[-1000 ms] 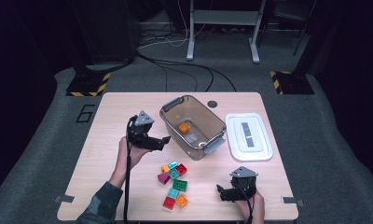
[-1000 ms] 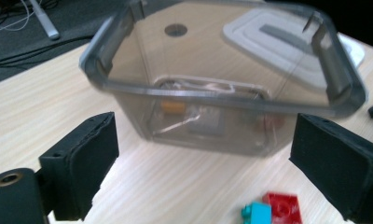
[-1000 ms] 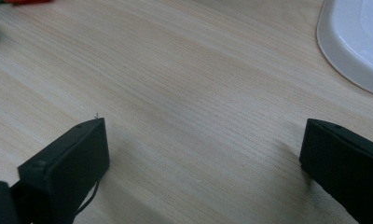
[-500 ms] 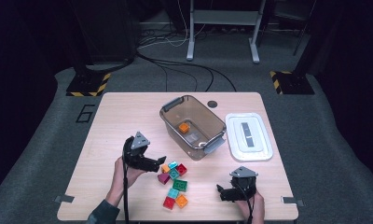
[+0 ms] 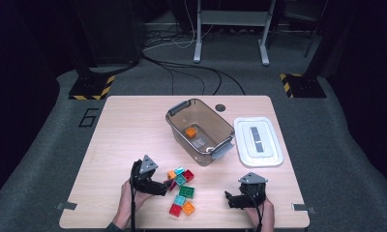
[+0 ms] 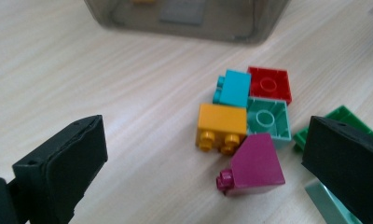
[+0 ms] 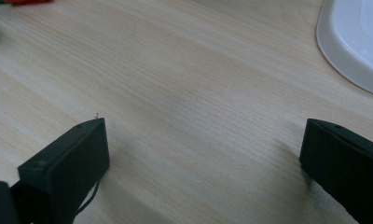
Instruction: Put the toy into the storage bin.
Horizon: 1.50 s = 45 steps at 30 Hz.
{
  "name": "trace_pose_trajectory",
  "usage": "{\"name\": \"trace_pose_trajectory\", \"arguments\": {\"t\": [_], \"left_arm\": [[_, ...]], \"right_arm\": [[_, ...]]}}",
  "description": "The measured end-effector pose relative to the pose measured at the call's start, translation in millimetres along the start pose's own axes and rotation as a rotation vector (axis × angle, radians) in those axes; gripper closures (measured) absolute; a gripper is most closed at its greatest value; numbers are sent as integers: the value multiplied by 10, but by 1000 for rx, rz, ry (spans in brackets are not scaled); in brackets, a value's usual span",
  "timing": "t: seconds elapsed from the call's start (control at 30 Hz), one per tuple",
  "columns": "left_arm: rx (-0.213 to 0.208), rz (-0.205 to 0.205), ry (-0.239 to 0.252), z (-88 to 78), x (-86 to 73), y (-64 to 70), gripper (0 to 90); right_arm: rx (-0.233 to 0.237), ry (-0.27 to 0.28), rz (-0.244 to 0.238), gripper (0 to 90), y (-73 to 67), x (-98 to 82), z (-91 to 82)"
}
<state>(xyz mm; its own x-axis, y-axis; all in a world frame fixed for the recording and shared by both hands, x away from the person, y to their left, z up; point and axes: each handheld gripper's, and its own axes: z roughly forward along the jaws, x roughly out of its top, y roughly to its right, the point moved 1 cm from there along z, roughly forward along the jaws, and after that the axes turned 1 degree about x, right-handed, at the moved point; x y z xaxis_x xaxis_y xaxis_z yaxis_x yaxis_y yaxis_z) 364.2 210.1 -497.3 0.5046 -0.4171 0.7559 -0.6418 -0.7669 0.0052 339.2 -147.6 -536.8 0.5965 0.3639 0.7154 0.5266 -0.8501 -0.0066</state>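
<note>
The left claw (image 5: 168, 185) is seen near the front edge of the pale wooden counter (image 5: 128, 125), left of centre, held low with its jaws spread wide and nothing between the pads. Its jaws have just been opening. In the left gripper view, a magenta sloped plastic brick (image 6: 253, 165) lies on its side just ahead of the gap between the jaws, nearer the right-hand one, untouched by either. Just beyond it a yellow-orange studded brick (image 6: 221, 124) is found, touching a pale green square brick (image 6: 268, 120); behind those, a turquoise brick (image 6: 234, 87) and a red square brick (image 6: 269, 84) lie side by side. A dark green brick (image 6: 336, 119) is partly hidden by the right-hand jaw.

Towards the counter's middle, a smoky translucent plastic bin (image 5: 200, 130) with grey handles is set at an angle; a small orange brick (image 5: 191, 131) lies inside it. To its right, towards the right edge, a white plastic lid (image 5: 257, 141) lies flat.

The right claw (image 5: 229, 198) is held near the front right corner, its jaws spread wide over bare wood, clamped on nothing.
</note>
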Motion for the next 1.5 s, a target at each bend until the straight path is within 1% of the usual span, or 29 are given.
{"name": "trace_pose_trajectory", "arguments": {"t": [0.13,0.27,0.37,0.4,0.43,0.47,0.5,0.57,0.6,0.63,0.67,0.7,0.73,0.8,0.97,1.0,1.03,1.1,1.2,1.23,1.27,1.3,1.33,1.37,1.43,1.47,1.5], "left_arm": [[-5,-12,-21,70,-113,25,0],[-4,-13,-41,118,-187,50,0],[2,-5,-38,144,-218,76,2],[3,-6,-41,146,-226,89,15],[-7,0,-35,145,-234,96,50],[-7,-2,-32,143,-239,110,90],[1,5,-26,145,-243,116,134],[7,16,-31,143,-244,130,243],[4,10,-20,148,-250,143,271],[-2,14,-14,142,-252,147,279],[0,20,-17,131,-253,151,330],[-4,25,-6,131,-258,158,363],[-6,30,-5,123,-263,164,377],[-15,31,0,120,-272,176,445],[-24,41,10,110,-292,170,547],[-22,45,11,107,-296,164,556],[-25,32,22,112,-303,168,560],[-34,33,17,100,-308,161,564],[-28,38,20,78,-316,151,566],[-27,31,29,80,-320,154,566],[-28,32,22,64,-320,149,567],[-25,34,26,55,-319,143,567],[-28,27,25,46,-321,143,567],[-22,37,23,37,-320,135,567],[-22,33,23,24,-320,130,567],[-21,39,19,8,-317,117,567],[-26,32,19,0,-316,114,567]], "right_arm": [[0,1,0,5,0,0,0],[0,0,0,4,0,0,0],[0,0,0,4,0,0,0],[0,1,0,4,0,0,0],[1,0,0,4,1,0,0],[0,0,0,4,1,0,0],[0,0,0,4,1,0,0],[2,0,1,4,0,0,0],[2,0,1,4,0,0,0],[2,0,1,5,-1,0,0],[2,0,1,5,-1,0,0],[0,0,0,5,1,0,0],[1,0,0,5,1,0,0],[2,0,1,4,0,0,0],[0,0,0,4,1,0,0],[3,0,0,5,0,0,0],[0,1,0,5,0,0,1],[2,0,1,4,-1,0,0],[0,0,0,5,1,0,0],[2,0,1,4,-1,0,-1],[2,0,1,4,-1,0,0],[2,0,1,4,-1,0,0],[2,0,1,4,-1,0,0],[2,0,1,4,-1,0,0],[2,0,1,5,-1,0,0],[0,0,0,5,1,0,0],[0,0,0,5,0,0,0]]}}
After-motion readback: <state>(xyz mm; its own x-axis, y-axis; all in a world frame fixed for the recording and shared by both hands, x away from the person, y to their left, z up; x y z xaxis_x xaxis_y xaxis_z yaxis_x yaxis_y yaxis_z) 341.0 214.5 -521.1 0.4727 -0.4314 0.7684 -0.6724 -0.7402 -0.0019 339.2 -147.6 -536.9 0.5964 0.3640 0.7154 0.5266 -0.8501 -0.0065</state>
